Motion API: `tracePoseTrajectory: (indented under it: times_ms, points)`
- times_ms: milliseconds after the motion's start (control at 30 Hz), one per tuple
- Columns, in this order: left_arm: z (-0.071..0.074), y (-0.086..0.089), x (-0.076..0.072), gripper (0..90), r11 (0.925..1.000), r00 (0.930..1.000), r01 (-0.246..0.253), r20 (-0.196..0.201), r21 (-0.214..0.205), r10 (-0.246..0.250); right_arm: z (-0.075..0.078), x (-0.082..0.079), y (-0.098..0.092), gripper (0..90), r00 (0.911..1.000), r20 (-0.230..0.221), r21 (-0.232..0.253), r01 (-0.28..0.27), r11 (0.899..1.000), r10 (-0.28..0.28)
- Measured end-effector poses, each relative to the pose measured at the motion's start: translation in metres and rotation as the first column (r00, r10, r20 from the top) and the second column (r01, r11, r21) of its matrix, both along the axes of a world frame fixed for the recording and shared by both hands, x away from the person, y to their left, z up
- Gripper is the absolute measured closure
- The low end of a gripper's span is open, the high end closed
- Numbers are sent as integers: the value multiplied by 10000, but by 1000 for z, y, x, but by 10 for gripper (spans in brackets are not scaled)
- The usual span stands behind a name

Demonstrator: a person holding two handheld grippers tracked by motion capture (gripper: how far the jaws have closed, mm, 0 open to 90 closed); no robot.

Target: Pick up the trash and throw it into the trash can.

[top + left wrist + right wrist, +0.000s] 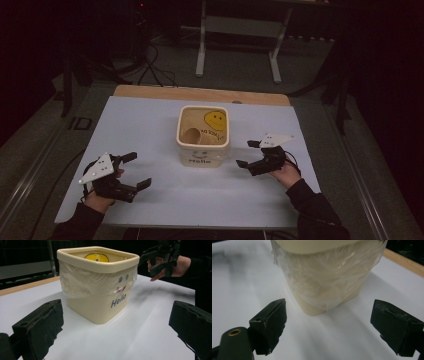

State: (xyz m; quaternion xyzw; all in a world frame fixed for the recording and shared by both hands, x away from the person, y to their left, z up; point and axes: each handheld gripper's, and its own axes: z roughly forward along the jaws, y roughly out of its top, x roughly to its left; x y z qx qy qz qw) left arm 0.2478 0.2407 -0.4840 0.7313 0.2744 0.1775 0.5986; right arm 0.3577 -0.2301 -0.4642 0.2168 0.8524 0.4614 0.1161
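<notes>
A cream square bin (203, 135) stands upright on the white table sheet (150, 125), at the middle of the sheet and nearer its far edge than the near one. A clear plastic liner (97, 281) is folded over the bin's rim and clings to the upper part of its outer walls; the lower walls are bare. The wall facing the person carries the word "Hello" (118, 300), with small printed marks above it under the liner. A yellow smiley face (215, 119) shows on the inside of the bin's far right wall. A pale rounded thing lies at the bottom of the bin; what it is cannot be told.

Left gripper (136, 170): near the bin's near-left corner, apart from it, jaws spread wide with nothing between them, pointing towards the bin. The left gripper view shows bare sheet between the jaws and the bin.

Right gripper (248, 153): just beside the bin's right wall, not touching it, jaws wide apart and empty. The right gripper view shows the lined corner of the bin ahead of the jaws.

A wooden table edge (200, 93) shows beyond the sheet, behind the bin.
</notes>
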Motion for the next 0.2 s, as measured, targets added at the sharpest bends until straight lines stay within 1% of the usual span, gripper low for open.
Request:
tracePoseTrajectory:
  times_ms: [67,100,133,167,200]
  points:
    - [0,0,0,6,10000,10000,-2,5,2,2,-2,0,0,132,10000,22,-64,6,10000,-6]
    - [0,0,0,6,10000,10000,-11,11,42,11,-5,1,-3,133,9997,92,-27,209,9998,-209]
    - [0,0,0,6,10000,10000,-14,2,38,14,-5,1,-3,134,9995,165,-1,256,9997,-255]
    - [0,0,0,6,10000,10000,-8,1,35,8,-5,0,-4,135,9986,314,44,416,9991,-417]
    - [0,0,0,6,10000,10000,-8,1,35,8,-5,0,-4,135,9986,314,44,416,9991,-417]
